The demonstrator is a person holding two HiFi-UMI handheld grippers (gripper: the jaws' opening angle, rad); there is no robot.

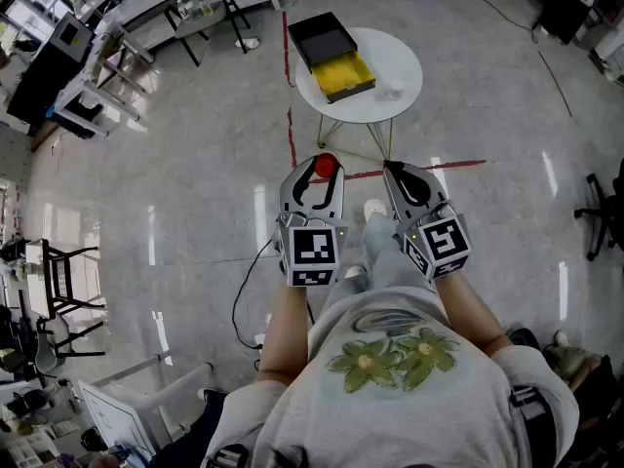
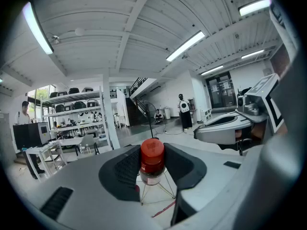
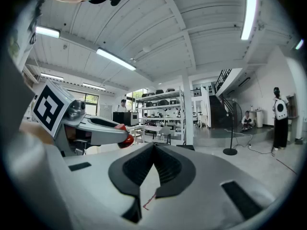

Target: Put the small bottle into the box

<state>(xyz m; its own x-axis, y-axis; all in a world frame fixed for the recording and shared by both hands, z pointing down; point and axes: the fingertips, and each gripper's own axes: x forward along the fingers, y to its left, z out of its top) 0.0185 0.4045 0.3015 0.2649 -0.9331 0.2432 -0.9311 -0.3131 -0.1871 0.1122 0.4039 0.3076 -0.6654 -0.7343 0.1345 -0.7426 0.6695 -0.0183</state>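
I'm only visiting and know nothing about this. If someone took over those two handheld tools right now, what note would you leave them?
Left tool: shut on the bottle, held over the floor, red cap up.
Right tool: shut, empty, alongside the left one.
Box: lies open on the round table ahead, well apart from both tools.
Done: the bottle is in the grip.
Left: carry it to the table, lower it into the box, and open the left tool.

Glossy grey floor [image 1: 195,193], red tape lines [image 1: 292,139], round white table [image 1: 402,57].
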